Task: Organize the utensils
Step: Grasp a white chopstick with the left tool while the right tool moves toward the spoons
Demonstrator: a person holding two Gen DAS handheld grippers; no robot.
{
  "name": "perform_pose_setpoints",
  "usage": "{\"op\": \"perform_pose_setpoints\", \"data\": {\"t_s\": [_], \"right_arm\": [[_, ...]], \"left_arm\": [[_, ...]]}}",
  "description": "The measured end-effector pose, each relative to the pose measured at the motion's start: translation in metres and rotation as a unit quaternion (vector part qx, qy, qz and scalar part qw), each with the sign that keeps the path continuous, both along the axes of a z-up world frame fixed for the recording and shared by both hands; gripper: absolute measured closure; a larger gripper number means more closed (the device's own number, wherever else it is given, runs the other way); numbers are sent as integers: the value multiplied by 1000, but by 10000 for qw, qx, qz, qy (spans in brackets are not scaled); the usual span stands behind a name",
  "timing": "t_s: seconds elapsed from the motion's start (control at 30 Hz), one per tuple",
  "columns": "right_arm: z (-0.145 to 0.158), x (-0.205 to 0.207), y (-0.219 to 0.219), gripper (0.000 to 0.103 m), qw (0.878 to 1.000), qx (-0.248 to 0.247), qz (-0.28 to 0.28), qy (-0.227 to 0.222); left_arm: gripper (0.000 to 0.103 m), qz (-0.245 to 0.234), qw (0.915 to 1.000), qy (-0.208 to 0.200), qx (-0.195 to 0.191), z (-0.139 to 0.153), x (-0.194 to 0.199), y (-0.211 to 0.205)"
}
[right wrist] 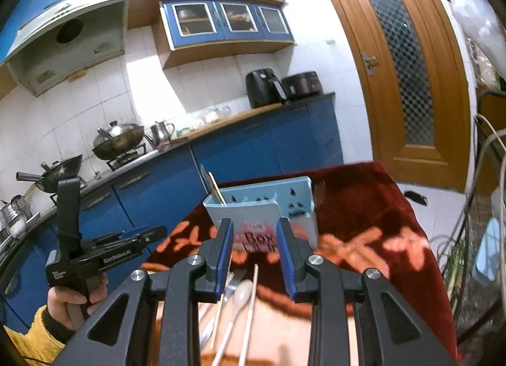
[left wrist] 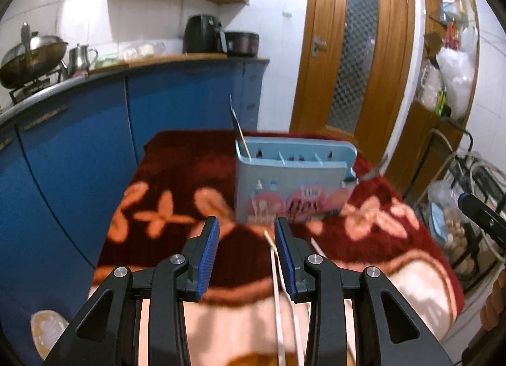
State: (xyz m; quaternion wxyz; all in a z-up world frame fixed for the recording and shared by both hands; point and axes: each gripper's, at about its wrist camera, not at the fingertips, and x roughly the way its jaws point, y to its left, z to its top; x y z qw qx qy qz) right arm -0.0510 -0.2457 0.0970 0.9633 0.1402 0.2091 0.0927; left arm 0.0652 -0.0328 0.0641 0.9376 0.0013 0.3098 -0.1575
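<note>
A light blue utensil holder (left wrist: 294, 182) (right wrist: 262, 208) stands on the table's red flowered cloth (left wrist: 177, 176). Its left compartment holds a chopstick (left wrist: 243, 141) and a blue-handled piece. A metal fork (right wrist: 319, 192) sticks up at its right end. My left gripper (left wrist: 246, 227) is open just short of the holder; pale chopsticks (left wrist: 275, 274) lie on the cloth along its right finger. My right gripper (right wrist: 254, 225) is open too, hanging above a white spoon (right wrist: 243, 293), a fork (right wrist: 232, 282) and chopsticks (right wrist: 251, 302). The right wrist view shows the left gripper (right wrist: 151, 233) in a hand (right wrist: 68, 301).
Blue base cabinets (left wrist: 79, 151) run along the table's left side, their counter bearing a wok (right wrist: 118, 141), kettle, air fryer (right wrist: 262, 88) and rice cooker. A wooden door (left wrist: 351, 50) is behind. A wire rack (left wrist: 468, 227) with bags crowds the right edge.
</note>
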Motion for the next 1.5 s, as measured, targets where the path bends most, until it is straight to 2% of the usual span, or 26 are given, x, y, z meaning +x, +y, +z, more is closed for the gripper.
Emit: {"op": "perform_pose_setpoints", "data": {"t_s": [0.13,0.23,0.57,0.9,1.07,1.3,1.5], "right_arm": [[-16,-4,-10,72,9995,160,-75,263],[-27,-7,-16,72,9986,221,-204,433],[-56,-11,-27,72,9953,384,-339,819],[-69,-9,-35,72,9936,506,-340,948],[-73,-8,-39,72,9929,561,-353,991],[-77,-6,-43,72,9921,613,-343,1039],[-81,-4,-43,72,9916,612,-317,1098]], "left_arm": [[66,-90,9995,276,129,-15,-2,-2],[62,-168,9982,534,195,-28,-2,-6],[62,-283,9909,1211,504,-66,7,-16],[62,-551,9814,1491,1080,-80,18,-37],[61,-634,9785,1513,1250,-80,24,-42],[62,-757,9701,1989,1169,-89,37,-45],[64,-873,9649,2180,1178,-89,47,-49]]}}
